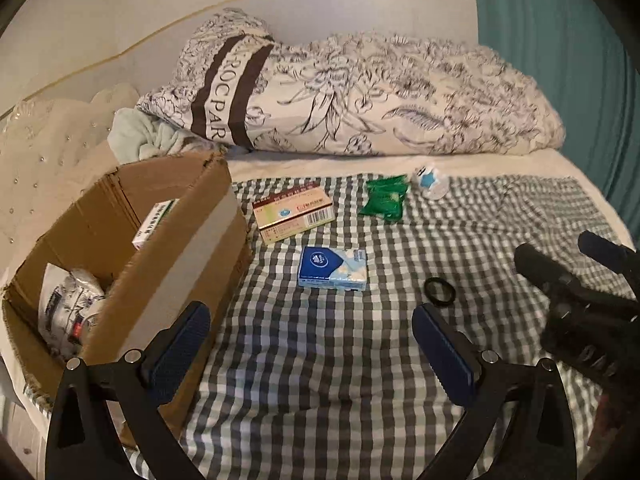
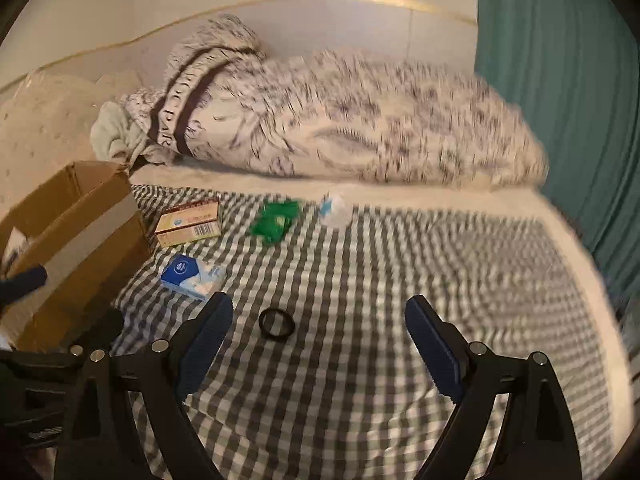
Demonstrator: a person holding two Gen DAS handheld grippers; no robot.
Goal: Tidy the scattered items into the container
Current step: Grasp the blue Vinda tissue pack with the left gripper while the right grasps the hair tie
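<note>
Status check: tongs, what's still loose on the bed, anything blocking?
Both tongs, left and right, open, empty. Tissue pack, medicine box, green packet, black ring still outside cardboard box. Nothing blocking.

You work over a matt grey-and-white checked cotton-like cloth (image 1: 320,360), soft and slightly creased. The brown corrugated cardboard box (image 1: 132,248) beside it looks rough, its edges frayed. The small green packet (image 1: 385,198) shines like plastic film (so does the blue tissue pack (image 1: 333,268)). The black ring (image 1: 440,290) looks smooth and faintly glossy.
</note>
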